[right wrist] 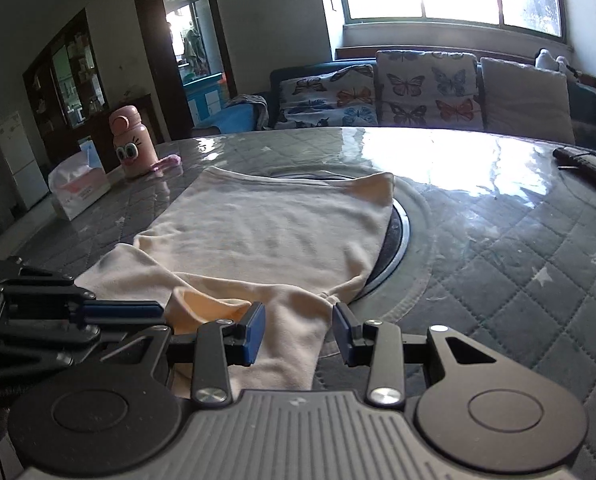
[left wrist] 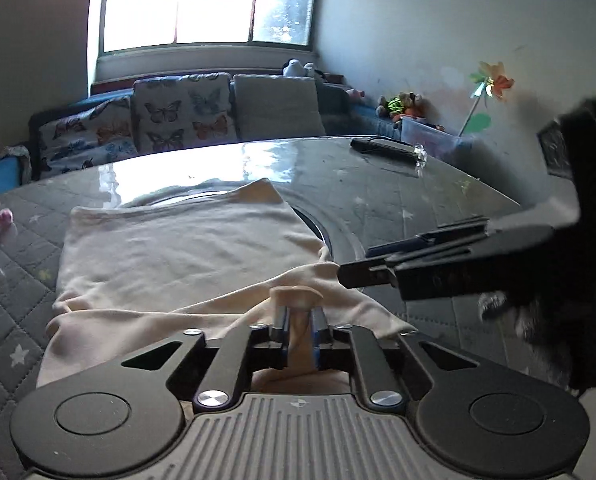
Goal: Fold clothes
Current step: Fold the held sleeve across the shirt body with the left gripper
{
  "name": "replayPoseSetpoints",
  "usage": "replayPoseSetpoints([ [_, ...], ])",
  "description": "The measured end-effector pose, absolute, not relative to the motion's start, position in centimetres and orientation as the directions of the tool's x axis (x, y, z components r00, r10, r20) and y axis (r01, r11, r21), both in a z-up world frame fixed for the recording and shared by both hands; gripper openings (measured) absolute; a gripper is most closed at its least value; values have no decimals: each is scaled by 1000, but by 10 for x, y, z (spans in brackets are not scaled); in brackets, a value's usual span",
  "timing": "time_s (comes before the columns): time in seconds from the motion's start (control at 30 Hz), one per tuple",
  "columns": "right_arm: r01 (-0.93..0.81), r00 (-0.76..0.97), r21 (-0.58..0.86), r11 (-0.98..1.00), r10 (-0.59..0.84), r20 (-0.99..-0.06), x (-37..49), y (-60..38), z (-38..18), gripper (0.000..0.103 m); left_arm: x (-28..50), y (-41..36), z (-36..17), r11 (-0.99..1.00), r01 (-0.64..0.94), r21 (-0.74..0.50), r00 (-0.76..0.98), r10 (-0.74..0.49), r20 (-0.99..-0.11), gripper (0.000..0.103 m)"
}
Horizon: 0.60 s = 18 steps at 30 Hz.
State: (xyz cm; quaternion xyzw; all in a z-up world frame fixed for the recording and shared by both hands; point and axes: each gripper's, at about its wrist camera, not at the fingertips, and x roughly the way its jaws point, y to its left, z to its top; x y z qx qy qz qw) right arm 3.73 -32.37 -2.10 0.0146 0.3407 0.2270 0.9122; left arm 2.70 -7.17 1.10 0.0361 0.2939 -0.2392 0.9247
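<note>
Left wrist view: left gripper at lower centre, jaws nearly closed, pinching a fold of shirt. Shirt spread on table, long axis running up-frame from the jaws. Right gripper entering from right.

Right wrist view: right gripper part open; shirt lies between the pads, contact not discernible. Left gripper at left, level with it. Shows bottle, absent from other view.

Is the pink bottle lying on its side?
No, the pink bottle stands upright on the table, beside a tissue pack.
</note>
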Motion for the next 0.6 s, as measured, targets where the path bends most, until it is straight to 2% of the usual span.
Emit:
replayPoseSetpoints([
  [0.07, -412, 658, 194, 890, 438, -613, 37, -321, -21, 37, 24, -61, 18, 888, 457, -58, 733, -413, -541, 32],
  [0.17, -436, 636, 210, 875, 465, -616, 35, -313, -21, 37, 16, -33, 27, 915, 402, -34, 774, -360, -520, 37],
  [0.5, -465, 562, 229, 855, 485, -670, 34, -284, -37, 37, -9, 49, 8, 976, 213, 42, 813, -154, -562, 42],
  [0.6, -472, 557, 222, 853, 483, -675, 30, -280, -36, 30, -10, 58, -4, 981, 188, 49, 803, -125, -583, 42],
])
